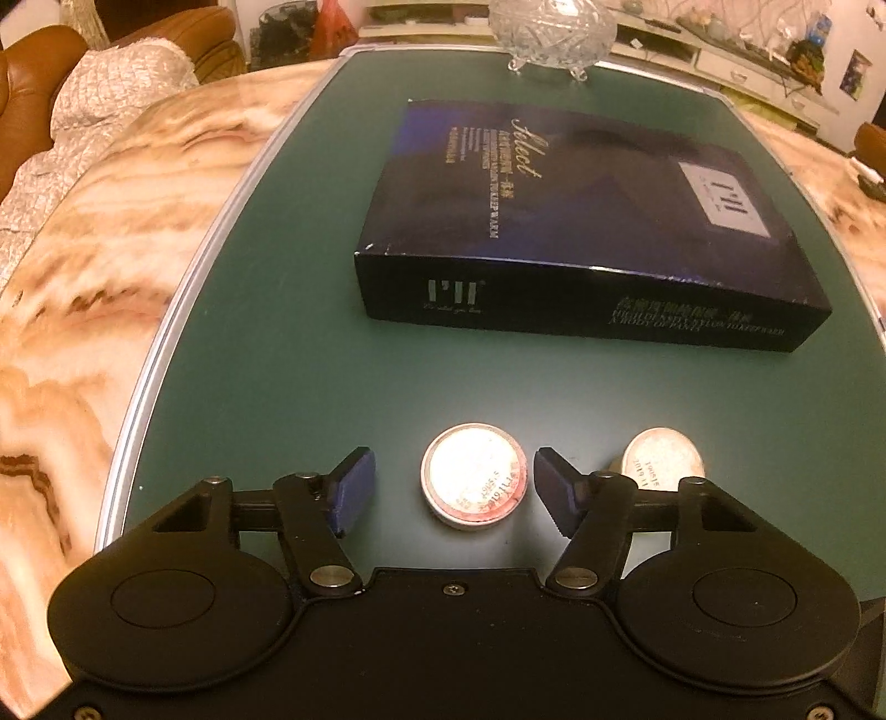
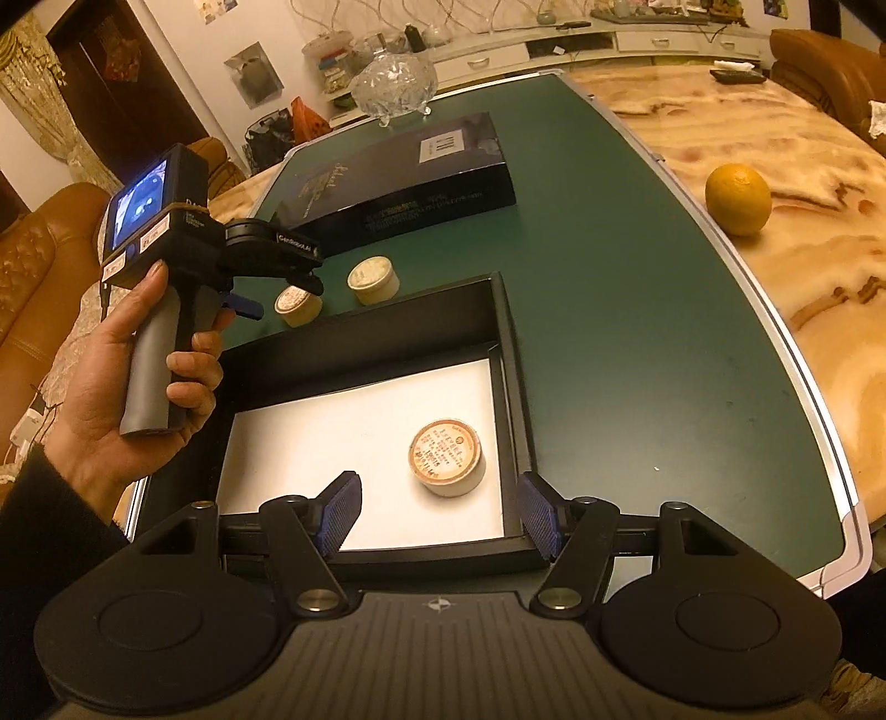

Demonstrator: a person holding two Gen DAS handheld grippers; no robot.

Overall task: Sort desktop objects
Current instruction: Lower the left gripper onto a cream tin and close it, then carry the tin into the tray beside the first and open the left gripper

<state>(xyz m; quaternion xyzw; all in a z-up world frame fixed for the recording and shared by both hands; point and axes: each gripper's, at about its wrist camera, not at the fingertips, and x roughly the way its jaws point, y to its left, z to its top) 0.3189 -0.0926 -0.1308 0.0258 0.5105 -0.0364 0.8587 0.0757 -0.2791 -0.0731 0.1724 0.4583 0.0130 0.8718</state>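
Note:
My left gripper is open, its blue pads on either side of a small round tin on the green mat, not touching it. A second tin lies just to the right, partly hidden by the right finger. In the right wrist view the left gripper shows at those two tins. My right gripper is open and empty above an open black box with a white floor. A third tin lies inside the box.
A dark blue box lid lies on the green mat beyond the tins. A glass bowl stands at the mat's far edge. An orange rests on the marble table right of the mat.

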